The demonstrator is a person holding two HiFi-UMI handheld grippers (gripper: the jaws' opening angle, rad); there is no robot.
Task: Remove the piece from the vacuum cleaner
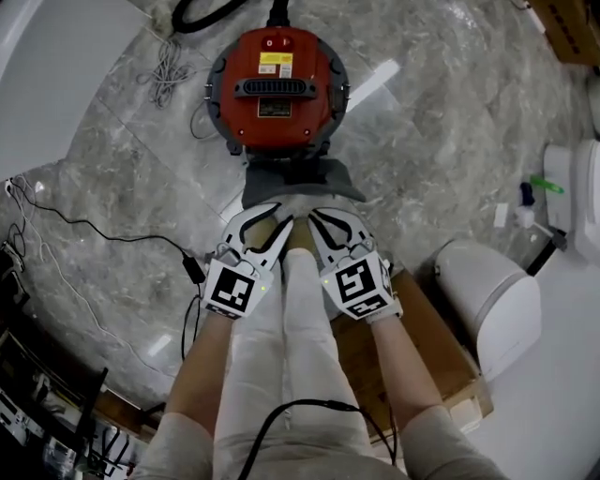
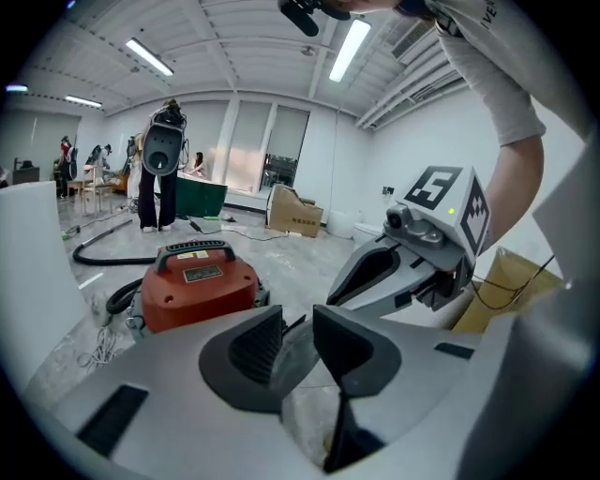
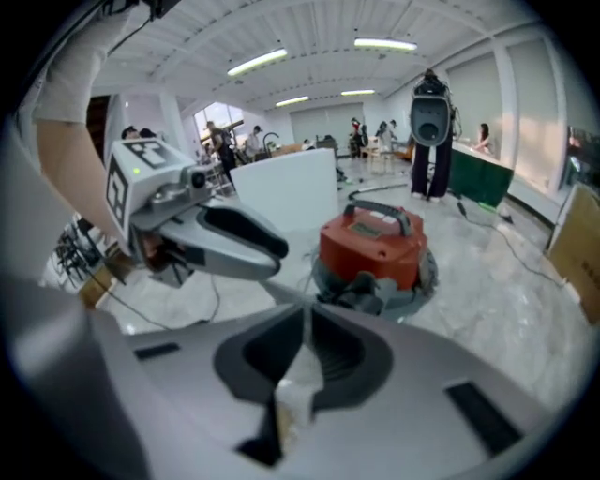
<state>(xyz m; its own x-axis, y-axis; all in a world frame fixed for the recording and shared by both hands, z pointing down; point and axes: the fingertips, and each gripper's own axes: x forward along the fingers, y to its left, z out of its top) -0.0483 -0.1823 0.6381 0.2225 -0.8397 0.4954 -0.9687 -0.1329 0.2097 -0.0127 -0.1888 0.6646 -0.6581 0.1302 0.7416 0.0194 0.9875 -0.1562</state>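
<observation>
Floor: grey marbled stone tiles (image 1: pixel 450 122) in a big, bright hall with strip lights overhead; people stand far off in the background of both gripper views.
Vacuum cleaner: a red round canister (image 1: pixel 277 89) stands upright on the floor ahead of the person, with a black carry handle (image 1: pixel 277 87) across its top and a black hose (image 1: pixel 202 14) leading off at the far side.
Piece: a dark grey piece (image 1: pixel 292 178) sits at the vacuum cleaner's near side, low against the canister, between it and the two tools.
Left tool: the left tool (image 1: pixel 274 217) is held low and points toward the vacuum cleaner, its tips just short of the dark grey piece; the pads stand a little apart with nothing between them.
Right tool: the right tool (image 1: pixel 323 217) is just beside the left one and aimed the same way; its pads are pressed together and grip nothing.
Contact: neither tool visibly touches the piece.
Person: legs in light trousers (image 1: pixel 300 356) run between the two forearms.
Surroundings: a black cable (image 1: pixel 112 230) trails over the floor at the left, a cardboard box (image 1: pixel 422 375) lies under the right forearm, and a white rounded container (image 1: pixel 492 300) stands just right of the box.
</observation>
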